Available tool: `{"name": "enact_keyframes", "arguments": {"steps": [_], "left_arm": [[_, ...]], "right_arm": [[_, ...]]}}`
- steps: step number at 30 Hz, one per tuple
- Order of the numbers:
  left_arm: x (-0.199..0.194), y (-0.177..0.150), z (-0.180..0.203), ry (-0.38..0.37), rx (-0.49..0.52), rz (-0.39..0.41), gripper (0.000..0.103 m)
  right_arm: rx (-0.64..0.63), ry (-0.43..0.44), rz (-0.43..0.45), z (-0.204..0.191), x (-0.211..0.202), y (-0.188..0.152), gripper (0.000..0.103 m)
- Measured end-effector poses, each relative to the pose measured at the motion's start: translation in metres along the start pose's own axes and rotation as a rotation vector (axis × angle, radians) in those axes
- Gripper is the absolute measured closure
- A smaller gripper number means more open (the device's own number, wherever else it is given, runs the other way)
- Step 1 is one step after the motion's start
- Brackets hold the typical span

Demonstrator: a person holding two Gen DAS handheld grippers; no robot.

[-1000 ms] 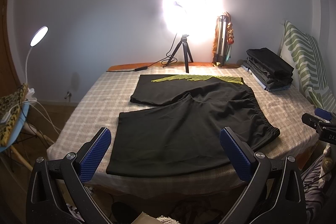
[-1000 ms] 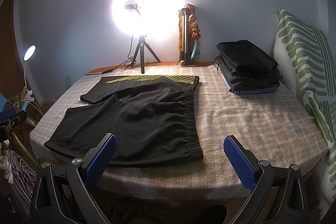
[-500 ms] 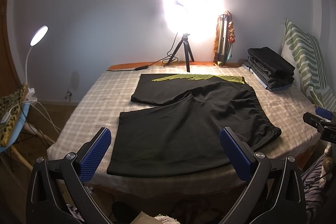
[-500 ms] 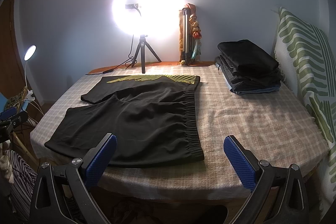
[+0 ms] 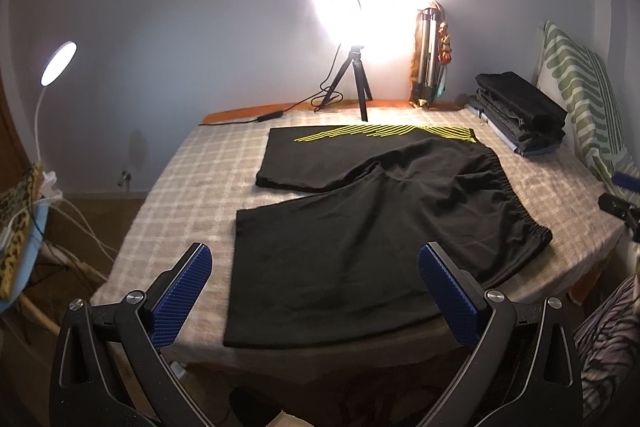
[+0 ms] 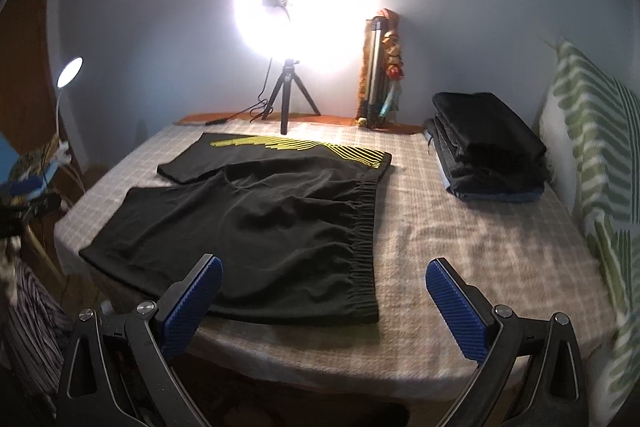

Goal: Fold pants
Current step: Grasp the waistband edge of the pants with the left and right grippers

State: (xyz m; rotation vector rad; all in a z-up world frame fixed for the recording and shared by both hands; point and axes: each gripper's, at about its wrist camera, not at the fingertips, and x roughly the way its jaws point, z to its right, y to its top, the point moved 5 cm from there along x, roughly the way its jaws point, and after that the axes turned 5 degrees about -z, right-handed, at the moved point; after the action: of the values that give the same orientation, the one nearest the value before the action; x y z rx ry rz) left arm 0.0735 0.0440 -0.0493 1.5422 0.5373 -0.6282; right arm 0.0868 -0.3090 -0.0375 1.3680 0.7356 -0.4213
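Note:
Black shorts [image 5: 372, 219] with yellow stripes on the far leg lie flat on the checked tablecloth [image 5: 208, 163], legs to the left, elastic waistband to the right. They also show in the right wrist view [image 6: 256, 223]. My left gripper [image 5: 316, 287] is open and empty, hovering above the near leg's hem at the table's front edge. My right gripper [image 6: 324, 299] is open and empty, above the near waistband corner [image 6: 364, 307]. The right gripper's tip [image 5: 620, 203] shows at the far right of the left wrist view.
A stack of folded dark clothes [image 6: 488, 147] sits at the back right. A ring light on a tripod [image 6: 286, 103] and a second tripod [image 6: 378, 67] stand at the back edge. A green-striped pillow [image 6: 596, 147] leans on the right. A desk lamp [image 5: 58, 65] stands left.
Both grippers have moved a little forward toward the table. The right wrist view has turned slightly left. The shorts have not moved.

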Motion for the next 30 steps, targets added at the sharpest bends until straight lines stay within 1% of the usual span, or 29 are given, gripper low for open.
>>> {"name": "enact_keyframes", "arguments": {"steps": [2,4,6,8,9,10,13,15,17,18,22,26,28,30], "left_arm": [[0.002,0.003,-0.005,-0.014,0.033,0.015,0.001],[0.008,0.006,-0.011,-0.01,0.081,0.009,0.002],[0.016,0.007,-0.017,-0.003,0.118,-0.016,0.011],[0.024,0.007,-0.022,-0.019,0.135,-0.04,0.015],[0.029,0.007,-0.025,-0.034,0.138,-0.061,0.018],[0.034,0.005,-0.028,-0.051,0.143,-0.086,0.019],[0.046,-0.003,-0.025,-0.087,0.191,-0.138,0.022],[0.054,-0.01,-0.022,-0.106,0.225,-0.17,0.03],[0.064,-0.016,-0.02,-0.143,0.244,-0.209,0.035],[0.068,-0.019,-0.021,-0.16,0.243,-0.226,0.036],[0.084,-0.032,-0.022,-0.228,0.234,-0.312,0.037],[0.092,-0.046,-0.014,-0.249,0.309,-0.353,0.037],[0.095,-0.051,-0.009,-0.263,0.337,-0.371,0.037],[0.098,-0.056,-0.005,-0.278,0.365,-0.381,0.037]], "right_arm": [[-0.048,0.013,-0.007,0.001,0.003,0.003,0.0],[-0.105,0.03,-0.014,0.002,0.009,0.006,0.0],[-0.17,0.053,-0.029,0.001,0.018,0.007,0.0],[-0.233,0.092,-0.049,-0.002,0.027,0.008,0.001],[-0.259,0.105,-0.069,-0.004,0.032,0.007,0.001],[-0.304,0.126,-0.105,-0.008,0.04,0.006,0.002],[-0.428,0.149,-0.176,-0.021,0.06,-0.002,0.011],[-0.509,0.159,-0.237,-0.03,0.073,-0.011,0.017],[-0.575,0.166,-0.285,-0.038,0.084,-0.022,0.021],[-0.603,0.169,-0.307,-0.04,0.089,-0.026,0.022],[-0.719,0.173,-0.367,-0.051,0.111,-0.047,0.027],[-0.808,0.131,-0.42,-0.049,0.133,-0.064,0.033],[-0.84,0.103,-0.442,-0.044,0.143,-0.07,0.033],[-0.842,0.115,-0.429,-0.042,0.144,-0.068,0.033]]}}
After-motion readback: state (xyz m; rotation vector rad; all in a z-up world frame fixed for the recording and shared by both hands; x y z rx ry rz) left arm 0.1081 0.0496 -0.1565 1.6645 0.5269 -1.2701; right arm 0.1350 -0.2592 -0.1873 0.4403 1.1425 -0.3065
